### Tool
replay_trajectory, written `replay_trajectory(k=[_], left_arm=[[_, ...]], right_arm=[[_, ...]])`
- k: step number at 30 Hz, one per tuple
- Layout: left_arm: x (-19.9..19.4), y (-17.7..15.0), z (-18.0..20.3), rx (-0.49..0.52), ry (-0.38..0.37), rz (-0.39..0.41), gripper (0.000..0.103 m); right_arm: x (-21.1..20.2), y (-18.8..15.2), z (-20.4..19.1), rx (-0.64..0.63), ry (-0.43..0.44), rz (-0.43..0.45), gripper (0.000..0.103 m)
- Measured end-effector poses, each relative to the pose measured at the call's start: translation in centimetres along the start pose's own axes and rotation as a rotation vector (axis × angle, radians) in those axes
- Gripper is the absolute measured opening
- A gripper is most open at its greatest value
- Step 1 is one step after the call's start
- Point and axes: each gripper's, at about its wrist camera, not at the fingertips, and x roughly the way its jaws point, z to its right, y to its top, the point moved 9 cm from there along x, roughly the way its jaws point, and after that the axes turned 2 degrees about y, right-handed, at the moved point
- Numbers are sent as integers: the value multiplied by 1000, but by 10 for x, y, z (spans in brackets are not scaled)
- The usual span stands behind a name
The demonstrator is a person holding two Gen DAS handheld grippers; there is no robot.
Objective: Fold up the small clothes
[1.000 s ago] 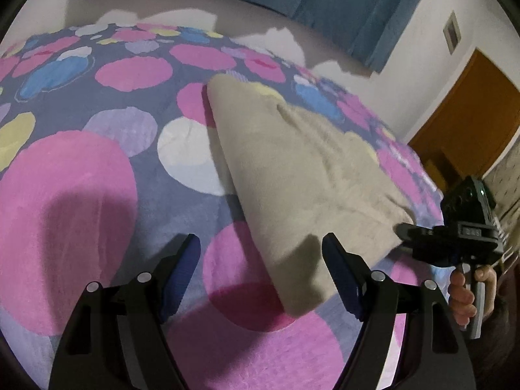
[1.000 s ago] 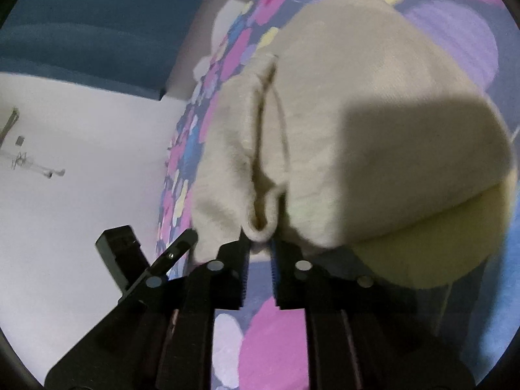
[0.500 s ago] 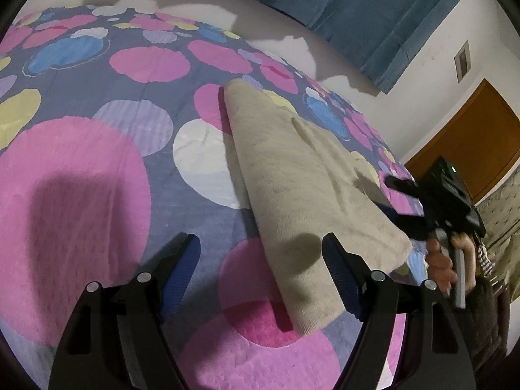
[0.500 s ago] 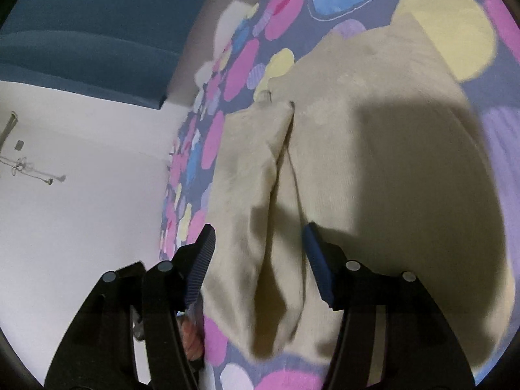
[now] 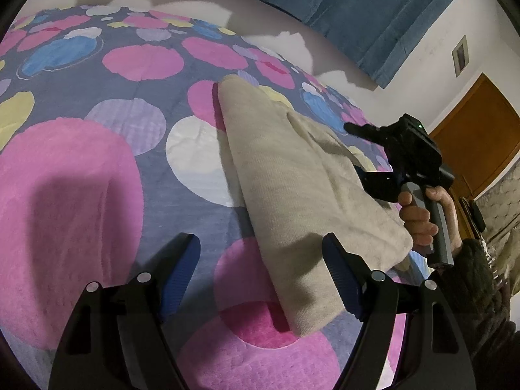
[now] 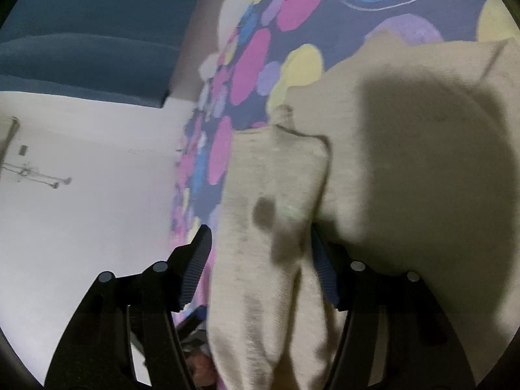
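Observation:
A beige knit garment point(image 5: 292, 178) lies folded lengthwise on the spotted bedspread point(image 5: 81, 178), running from the near right toward the far middle. My left gripper point(image 5: 260, 279) is open and empty, hovering over the garment's near corner. My right gripper point(image 5: 364, 149) shows in the left wrist view above the garment's right edge, held by a hand point(image 5: 419, 217), its jaws spread. In the right wrist view the garment point(image 6: 406, 162) fills the frame, and a narrow folded strip point(image 6: 269, 227) lies between the open fingers of my right gripper point(image 6: 260, 266), not clamped.
Blue curtains point(image 5: 341, 0) hang behind the bed. A white wall point(image 6: 81, 195) and a brown door point(image 5: 474, 136) stand at the right. The bed edge runs along the far side.
My right gripper let go of the garment's fold, opened, and lifted away over the right edge. The garment has settled flat. My left gripper stayed open and shifted slightly.

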Motion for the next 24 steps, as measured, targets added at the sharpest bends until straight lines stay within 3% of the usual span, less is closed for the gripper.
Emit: replay_trajectory(k=[4, 12, 15, 17, 19, 21, 24], left_arm=[[0, 0, 0, 0, -1, -1, 76], [1, -1, 1, -3, -9, 1, 77], [0, -1, 2, -1, -15, 9, 79], [0, -1, 2, 1, -12, 9, 80], [0, -2, 2, 4, -12, 8, 80], [-1, -2, 3, 5, -13, 10, 80], [-1, -2, 2, 6, -15, 11, 80]], right_arm=[[-1, 2, -1, 5, 31, -2, 63], [20, 17, -2, -14, -5, -8, 62], [31, 19, -3, -42, -40, -21, 50], [37, 19, 1, -66, -94, -30, 35], [40, 18, 6, -78, -123, -40, 13], [35, 19, 7, -68, -121, -21, 10], [21, 24, -15, -155, -158, 31, 9]])
